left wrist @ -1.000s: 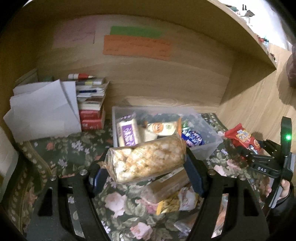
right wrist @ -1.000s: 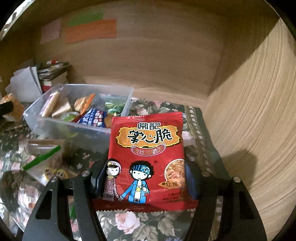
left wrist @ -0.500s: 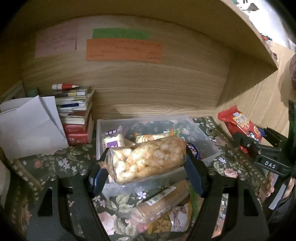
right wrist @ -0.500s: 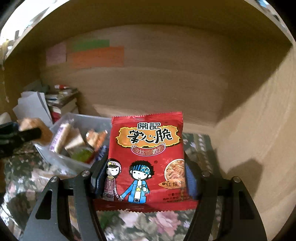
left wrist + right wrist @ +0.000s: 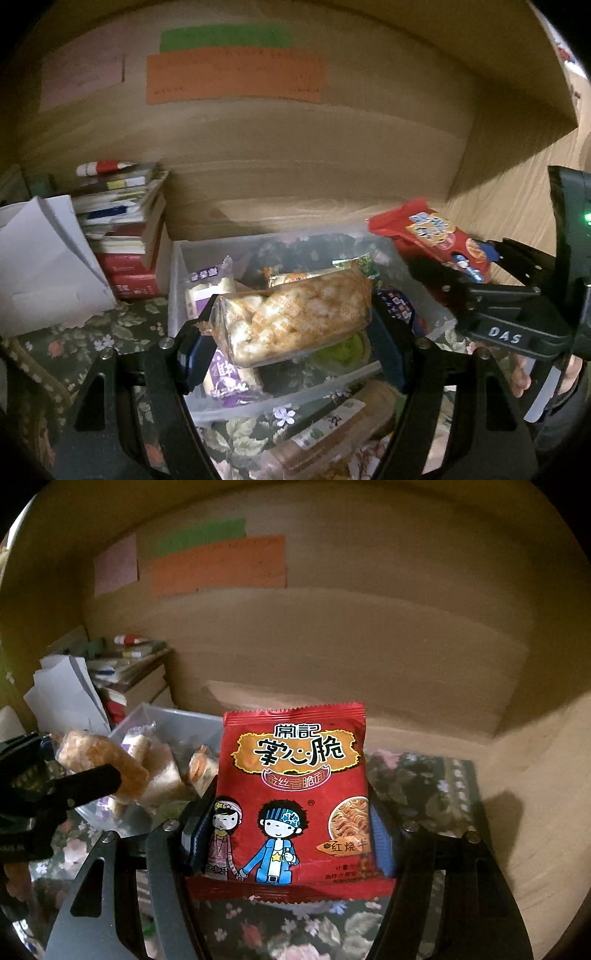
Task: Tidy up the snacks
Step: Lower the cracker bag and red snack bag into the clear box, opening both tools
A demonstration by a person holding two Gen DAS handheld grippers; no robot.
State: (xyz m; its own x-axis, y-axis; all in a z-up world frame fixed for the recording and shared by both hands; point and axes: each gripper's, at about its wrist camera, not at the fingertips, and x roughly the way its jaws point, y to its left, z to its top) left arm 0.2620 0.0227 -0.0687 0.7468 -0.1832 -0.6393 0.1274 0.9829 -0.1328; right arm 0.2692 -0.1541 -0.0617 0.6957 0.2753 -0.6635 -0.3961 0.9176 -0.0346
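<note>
Red noodle pack (image 5: 295,794) sitting squeezed in the right gripper (image 5: 291,834), up above the flowery cloth (image 5: 417,775). Clear puffed-snack bag (image 5: 295,319) pinched tight in the left gripper (image 5: 295,339), hanging over the clear snack box (image 5: 177,280).

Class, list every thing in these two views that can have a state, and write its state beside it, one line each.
Left claw: shut on the popcorn bag.
Popcorn bag: held crosswise above the bin, sealed.
Right claw: shut on the red packet.
Red packet: held upright, sealed.
Bin: open-topped, partly filled with snacks.
Books: stacked, closed.
Biscuit pack: lying on the floral cloth outside the bin.
</note>
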